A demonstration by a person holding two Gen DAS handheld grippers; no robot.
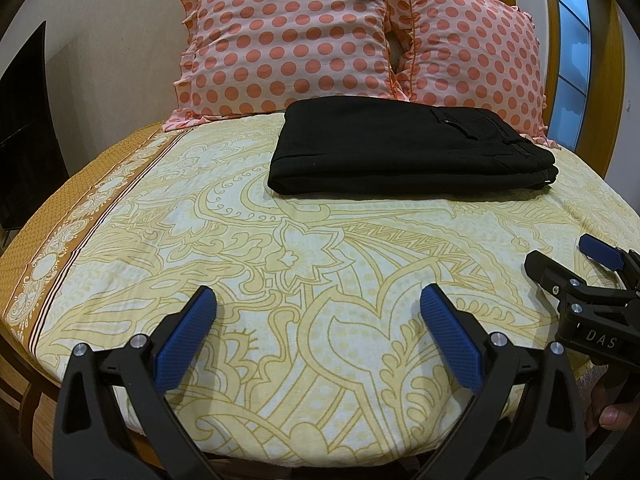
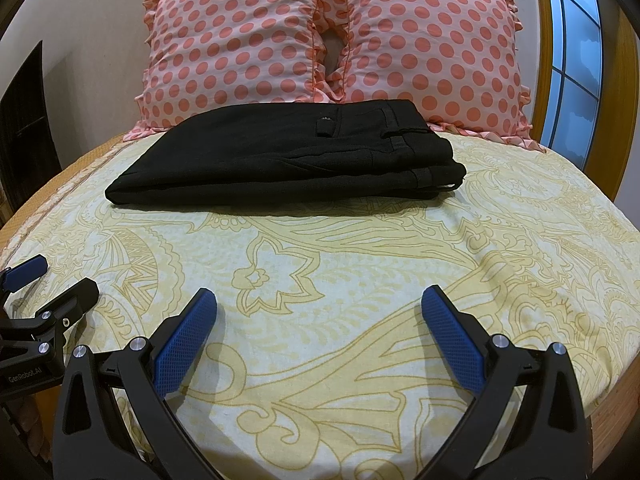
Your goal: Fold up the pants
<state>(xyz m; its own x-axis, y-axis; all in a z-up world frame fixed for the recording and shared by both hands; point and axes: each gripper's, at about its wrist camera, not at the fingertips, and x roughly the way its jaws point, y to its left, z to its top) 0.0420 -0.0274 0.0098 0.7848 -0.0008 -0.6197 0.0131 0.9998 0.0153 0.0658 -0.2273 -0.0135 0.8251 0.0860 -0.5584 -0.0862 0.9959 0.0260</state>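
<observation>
Both grippers, left gripper (image 1: 318,304) and right gripper (image 2: 319,304), hover with jaws spread wide, gripping nothing. Well ahead of them, the folded black pants (image 2: 288,156) lie flat on the patterned bedsheet (image 2: 360,280), just before two polka-dot pillows (image 1: 304,36).

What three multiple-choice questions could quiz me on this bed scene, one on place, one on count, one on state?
1. Where do the pants lie?
A. on the bed in front of the pillows
B. on top of the pillows
C. at the bed's near edge

2. How many dotted pillows are there?
A. one
B. two
C. four

3. What state are the pants in?
A. spread flat
B. hanging from a gripper
C. folded into a stack

Answers:
1 A: they rest on the sheet just before the left pillow and right pillow.
2 B: two stand side by side.
3 C: layered edges show, and the left gripper and right gripper are open and hold nothing.
</observation>
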